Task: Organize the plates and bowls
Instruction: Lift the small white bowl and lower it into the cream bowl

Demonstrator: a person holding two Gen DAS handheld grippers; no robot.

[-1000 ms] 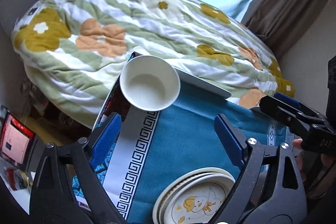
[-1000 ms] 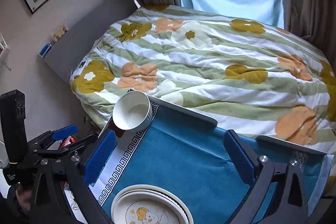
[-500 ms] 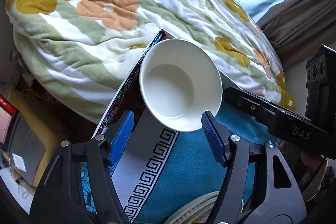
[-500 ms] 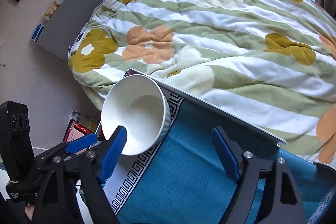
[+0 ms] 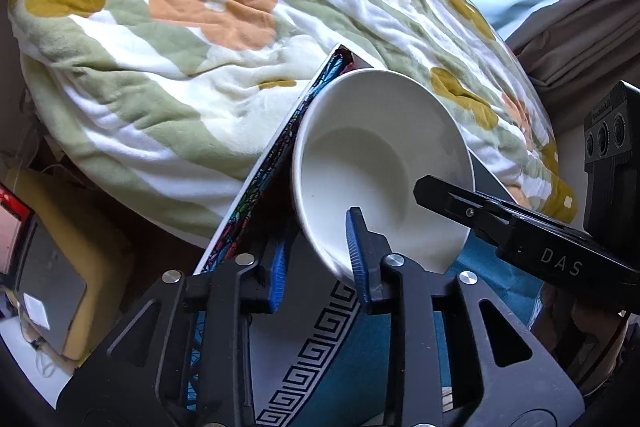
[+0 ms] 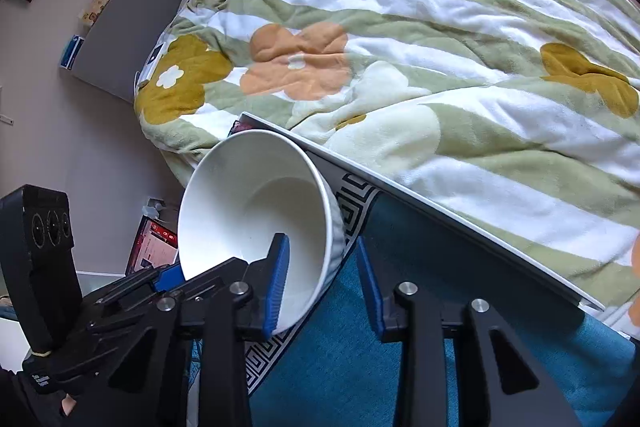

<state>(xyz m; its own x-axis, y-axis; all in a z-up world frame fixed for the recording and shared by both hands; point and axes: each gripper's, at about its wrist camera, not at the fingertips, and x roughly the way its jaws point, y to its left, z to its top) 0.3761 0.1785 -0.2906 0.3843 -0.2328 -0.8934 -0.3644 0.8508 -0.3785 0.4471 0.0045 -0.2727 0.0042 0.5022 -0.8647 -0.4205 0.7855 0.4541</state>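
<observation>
A flowered quilt [image 6: 400, 39] lies behind the blue-clothed table [image 6: 360, 367], where a white bowl [image 5: 380, 163] sits at the far left corner. It looks glazed, stiff, slippery, breakable. Both the left gripper [image 5: 316, 259] and the right gripper [image 6: 322, 285] straddle its rim, seemingly pinching it.

The bowl [image 5: 380, 163] is plain white inside, and the right wrist view shows faint ribbing on its white outer wall. The cloth [image 6: 360, 367] on the bench is deep teal with a white border carrying a black Greek-key pattern. Both the left hand-held gripper [image 5: 316, 259] and the right hand-held gripper [image 6: 324, 287] are black with bright blue pads. The quilt [image 6: 440, 47] on the bed is striped sage green and white, scattered with mustard and peach flowers.
</observation>
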